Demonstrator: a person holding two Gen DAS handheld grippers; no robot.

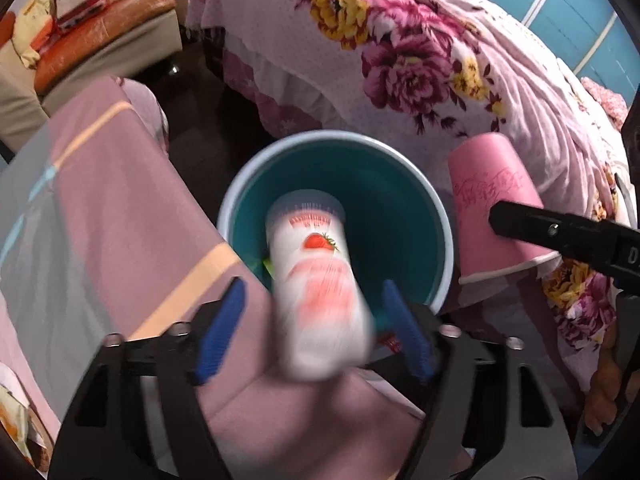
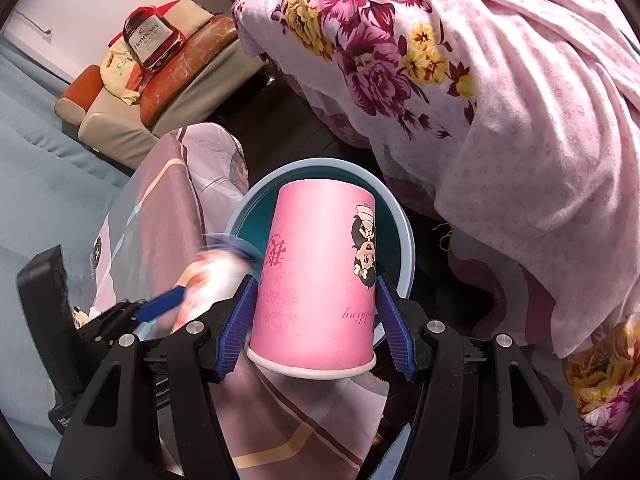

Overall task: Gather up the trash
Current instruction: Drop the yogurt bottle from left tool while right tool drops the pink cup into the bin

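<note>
A teal bin with a pale blue rim (image 1: 236, 196) stands on the dark floor between two beds; it also shows in the right wrist view (image 2: 406, 236). A white strawberry-print bottle (image 1: 320, 292), blurred by motion, is between the fingers of my left gripper (image 1: 316, 328) above the bin, with gaps on both sides. The left gripper is open. My right gripper (image 2: 314, 324) is shut on an upside-down pink paper cup (image 2: 316, 280), held over the bin's right edge. The cup (image 1: 496, 208) and a right gripper finger (image 1: 560, 236) show in the left wrist view.
A pink striped bedspread (image 1: 100, 220) lies at the left. A floral pink quilt (image 1: 440, 60) drapes over the bed at the right and behind. An orange and beige sofa (image 1: 100, 40) with a red bottle-shaped cushion (image 2: 150, 38) stands at the back left.
</note>
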